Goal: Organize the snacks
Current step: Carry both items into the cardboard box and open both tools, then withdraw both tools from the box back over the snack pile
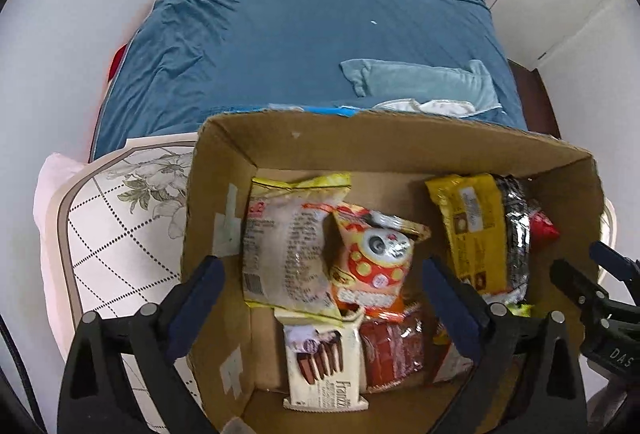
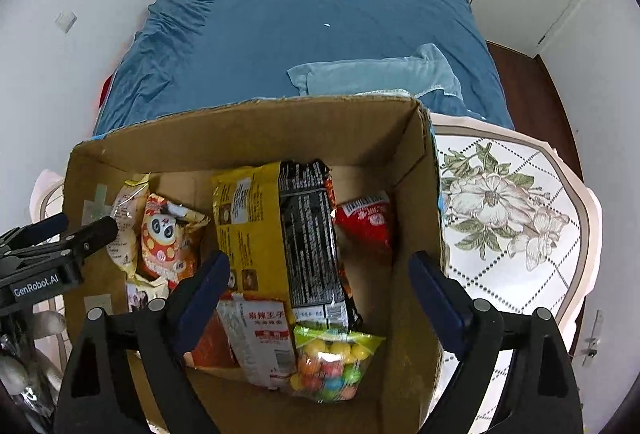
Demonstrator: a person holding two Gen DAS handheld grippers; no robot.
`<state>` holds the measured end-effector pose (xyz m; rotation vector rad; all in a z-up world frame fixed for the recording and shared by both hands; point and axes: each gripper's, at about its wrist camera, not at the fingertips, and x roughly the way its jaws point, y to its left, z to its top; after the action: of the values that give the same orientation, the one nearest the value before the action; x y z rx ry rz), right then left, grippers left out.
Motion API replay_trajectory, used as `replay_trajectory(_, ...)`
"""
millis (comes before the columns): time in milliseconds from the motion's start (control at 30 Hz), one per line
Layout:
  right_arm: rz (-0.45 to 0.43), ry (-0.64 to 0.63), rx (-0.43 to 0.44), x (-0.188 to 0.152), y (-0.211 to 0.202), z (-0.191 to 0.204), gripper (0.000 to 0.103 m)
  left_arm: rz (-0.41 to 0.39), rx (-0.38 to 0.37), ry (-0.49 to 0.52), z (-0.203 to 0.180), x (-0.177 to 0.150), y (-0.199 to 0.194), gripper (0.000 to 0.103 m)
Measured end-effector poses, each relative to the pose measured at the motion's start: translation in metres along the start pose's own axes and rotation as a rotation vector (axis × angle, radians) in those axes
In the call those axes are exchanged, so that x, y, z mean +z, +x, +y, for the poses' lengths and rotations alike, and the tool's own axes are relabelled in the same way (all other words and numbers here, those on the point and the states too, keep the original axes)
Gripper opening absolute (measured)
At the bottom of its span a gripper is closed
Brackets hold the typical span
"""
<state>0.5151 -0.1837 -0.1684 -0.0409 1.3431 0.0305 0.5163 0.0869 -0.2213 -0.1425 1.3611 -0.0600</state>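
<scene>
Snacks (image 2: 276, 246) lie beneath both downward-pointing, wide-open hand-held grippers (image 1: 324, 298).

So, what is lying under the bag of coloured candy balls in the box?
The candy bag overlaps the lower ends of the black packet and the white-and-red packet. Anything beneath it is covered.

Both wrist views look steeply down from close above into the same cardboard box (image 1: 400, 142) of snack packets, left view over its left half, right view over its right, each facing the blue bed (image 2: 304, 34) and catching the other gripper at frame edge.
</scene>
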Motion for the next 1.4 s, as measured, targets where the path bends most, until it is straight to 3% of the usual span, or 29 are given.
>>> replay_trajectory(200, -0.028, 0.001, -0.001, -0.022, -0.019, 0.002, 0.097, -0.054, -0.025, 0.005, -0.007, -0.024, -0.027, 0.101)
replay_trajectory(833, -0.205, -0.012, 0.045, -0.121, -0.099, 0.004, 0.097, -0.333, 0.08, 0.057, -0.03, -0.126, -0.124, 0.101)
replay_trajectory(1100, -0.314, -0.025, 0.046, -0.162, -0.145, 0.0, 0.097, -0.413, 0.09, 0.078, -0.044, -0.168, -0.159, 0.101)
replay_trajectory(1400, -0.361, 0.01, 0.103, -0.204, -0.183, -0.018, 0.097, -0.483, 0.075, 0.079, -0.053, -0.208, -0.198, 0.101)
